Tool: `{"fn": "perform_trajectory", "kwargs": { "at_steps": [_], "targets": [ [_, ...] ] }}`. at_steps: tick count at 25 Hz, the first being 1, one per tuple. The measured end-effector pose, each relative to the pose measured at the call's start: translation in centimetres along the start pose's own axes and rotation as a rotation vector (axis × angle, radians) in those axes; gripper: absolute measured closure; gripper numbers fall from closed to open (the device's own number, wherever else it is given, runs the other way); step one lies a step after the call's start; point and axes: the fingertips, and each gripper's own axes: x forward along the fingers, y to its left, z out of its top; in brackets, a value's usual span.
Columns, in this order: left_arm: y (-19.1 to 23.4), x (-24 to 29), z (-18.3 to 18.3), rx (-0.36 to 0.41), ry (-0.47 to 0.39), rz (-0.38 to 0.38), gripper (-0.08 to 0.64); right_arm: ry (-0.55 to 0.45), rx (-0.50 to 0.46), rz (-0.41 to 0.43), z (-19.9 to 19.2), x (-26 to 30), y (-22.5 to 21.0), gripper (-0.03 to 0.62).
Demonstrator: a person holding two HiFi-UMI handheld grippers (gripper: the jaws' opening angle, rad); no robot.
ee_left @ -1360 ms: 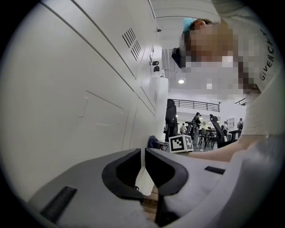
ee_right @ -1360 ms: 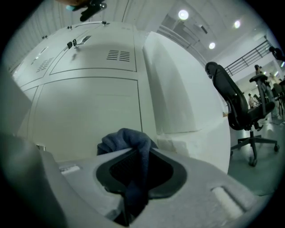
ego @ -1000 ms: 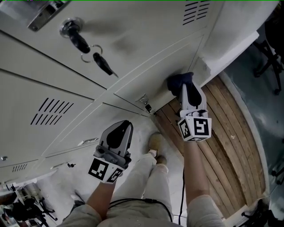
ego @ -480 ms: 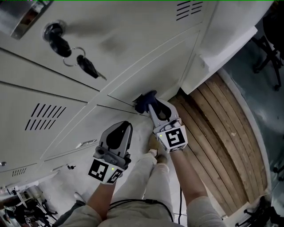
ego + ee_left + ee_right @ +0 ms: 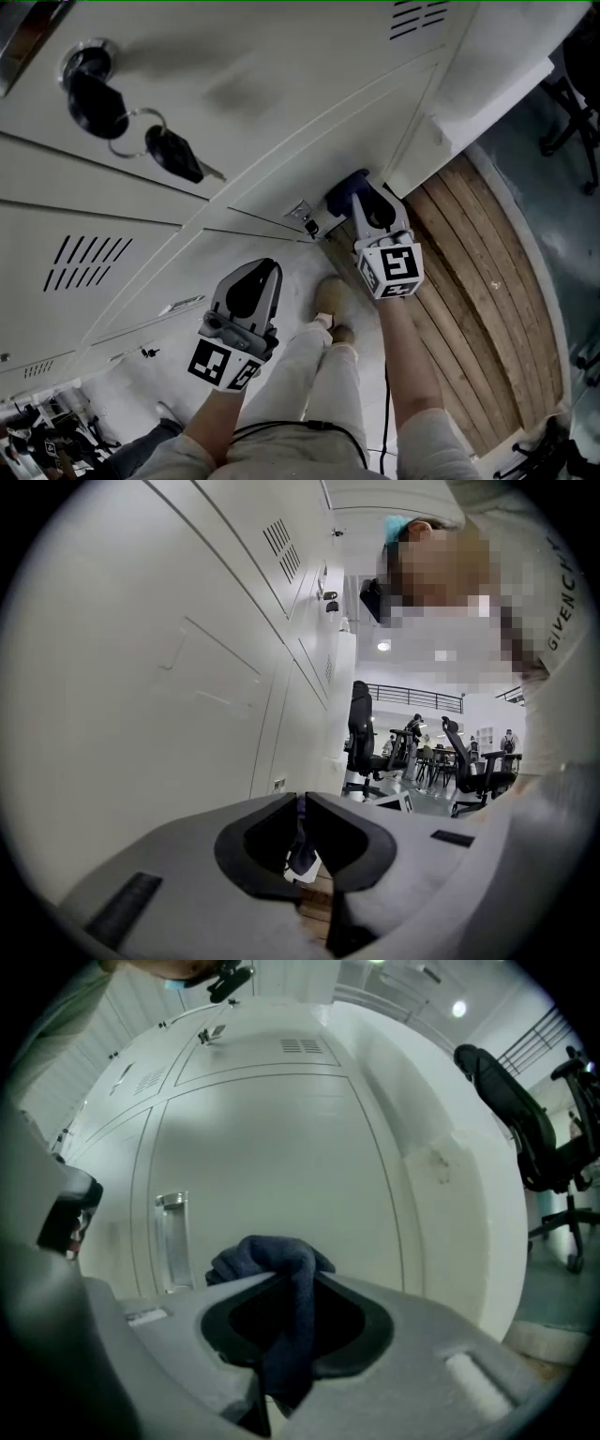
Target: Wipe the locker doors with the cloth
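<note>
A key bunch [image 5: 161, 145] hangs from a lock in the locker doors [image 5: 281, 84] at the upper left of the head view, and wooden floor [image 5: 469, 272] fills the right. A metal handle [image 5: 172, 1241] sits just left of the dark blue cloth [image 5: 344, 187]. My right gripper [image 5: 364, 202] is clamped on it at centre frame, and it bunches past the tips close against a door. My left gripper [image 5: 253, 279], lower left, has its jaws together and is empty.

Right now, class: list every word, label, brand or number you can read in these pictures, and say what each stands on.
"GIVENCH", end cut off: on the person's shirt, left gripper view.
Marker cubes: square patterns only, no letters.
Locker doors: no readable text.
</note>
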Motion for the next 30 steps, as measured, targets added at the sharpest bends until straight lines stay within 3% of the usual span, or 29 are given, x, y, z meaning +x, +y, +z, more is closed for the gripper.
{"fn": "perform_trajectory", "kwargs": {
  "at_steps": [8, 18, 24, 30],
  "targets": [
    [0.2, -0.1, -1.1, -0.002, 0.018, 0.004, 0.534, 0.034, -0.029, -0.119, -0.3, 1.0, -6.9, 0.525],
    [-0.7, -0.1, -2.1, -0.001, 0.034, -0.014, 0.534, 0.022, 0.025, -0.272, -0.6, 1.1, -10.4, 0.529],
    [-1.4, 0.0, -3.0, -0.010, 0.042, -0.028, 0.534, -0.029, 0.142, -0.248, -3.1, -1.2, -8.0, 0.530],
    [-2.5, 0.4, -3.2, -0.011, 0.048, -0.048, 0.534, 0.071, 0.340, -0.162, -9.7, -3.1, -1.3, 0.529]
  ]
}}
